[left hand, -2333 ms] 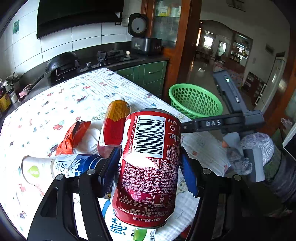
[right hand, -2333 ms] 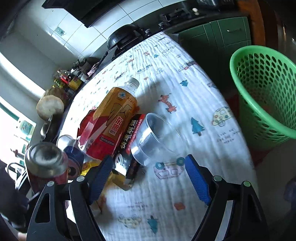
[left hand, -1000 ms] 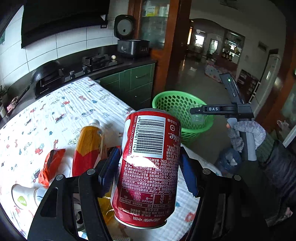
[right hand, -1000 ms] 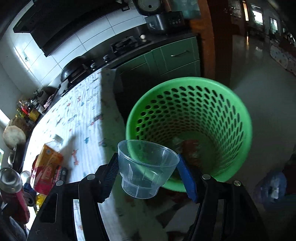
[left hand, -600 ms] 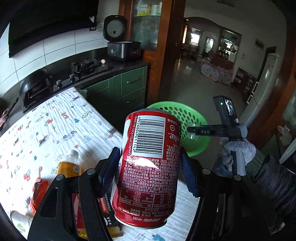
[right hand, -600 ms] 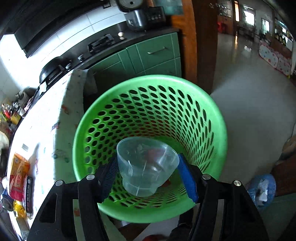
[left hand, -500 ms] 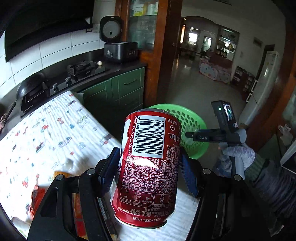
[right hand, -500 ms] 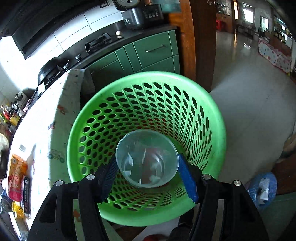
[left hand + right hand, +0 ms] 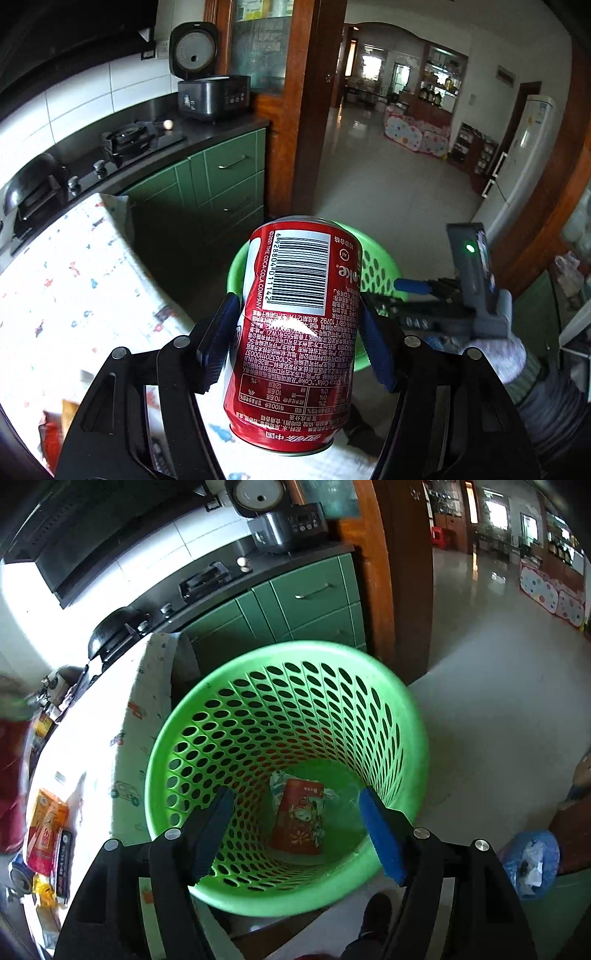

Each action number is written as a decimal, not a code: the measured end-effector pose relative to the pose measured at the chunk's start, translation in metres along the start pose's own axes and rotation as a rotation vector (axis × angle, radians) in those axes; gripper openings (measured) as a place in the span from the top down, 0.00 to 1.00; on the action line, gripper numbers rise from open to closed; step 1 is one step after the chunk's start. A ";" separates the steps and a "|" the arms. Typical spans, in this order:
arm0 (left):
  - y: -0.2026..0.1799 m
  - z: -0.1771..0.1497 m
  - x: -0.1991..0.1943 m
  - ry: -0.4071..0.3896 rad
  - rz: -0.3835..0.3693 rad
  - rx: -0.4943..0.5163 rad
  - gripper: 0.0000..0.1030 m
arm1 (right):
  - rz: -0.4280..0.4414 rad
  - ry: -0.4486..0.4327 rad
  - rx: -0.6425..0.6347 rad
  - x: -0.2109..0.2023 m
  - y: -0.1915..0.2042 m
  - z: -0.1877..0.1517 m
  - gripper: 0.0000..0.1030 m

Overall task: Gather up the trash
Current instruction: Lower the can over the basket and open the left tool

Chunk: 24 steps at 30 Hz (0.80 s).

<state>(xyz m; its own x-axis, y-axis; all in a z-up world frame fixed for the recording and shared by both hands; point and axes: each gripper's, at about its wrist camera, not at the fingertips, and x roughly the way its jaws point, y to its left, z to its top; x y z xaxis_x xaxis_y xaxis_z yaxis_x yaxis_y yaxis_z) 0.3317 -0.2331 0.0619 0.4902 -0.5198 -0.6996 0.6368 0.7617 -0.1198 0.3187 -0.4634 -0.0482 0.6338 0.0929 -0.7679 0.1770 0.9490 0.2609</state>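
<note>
My left gripper is shut on a red Coke can, held upright in the air near the table's end, in front of the green basket. My right gripper is open and empty, held over the green basket, which stands on the floor. In the basket lie a red wrapper and a clear plastic cup. The right gripper also shows in the left wrist view, over the basket's far side.
The table with a patterned cloth lies to the left, with a bottle and wrappers on it. Green cabinets and a stove counter stand behind the basket. A blue bag lies on the floor at right.
My right gripper opened and the clear cup dropped into the basket. My left gripper carried the can off the table toward the basket.
</note>
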 end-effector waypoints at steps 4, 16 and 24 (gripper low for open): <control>-0.004 0.010 0.024 0.011 -0.014 -0.012 0.39 | -0.008 -0.030 -0.034 -0.014 0.002 -0.005 0.27; -0.007 0.024 0.114 0.125 -0.014 -0.068 0.39 | -0.017 -0.066 -0.026 -0.033 -0.020 -0.021 0.23; 0.005 0.014 0.147 0.191 -0.011 -0.135 0.36 | -0.015 -0.039 -0.014 -0.025 -0.028 -0.030 0.23</control>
<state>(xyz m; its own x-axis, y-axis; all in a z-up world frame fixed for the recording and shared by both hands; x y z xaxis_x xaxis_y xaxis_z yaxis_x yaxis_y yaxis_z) 0.4150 -0.3111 -0.0321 0.3541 -0.4555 -0.8168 0.5497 0.8079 -0.2122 0.2751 -0.4831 -0.0539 0.6604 0.0666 -0.7480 0.1768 0.9543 0.2410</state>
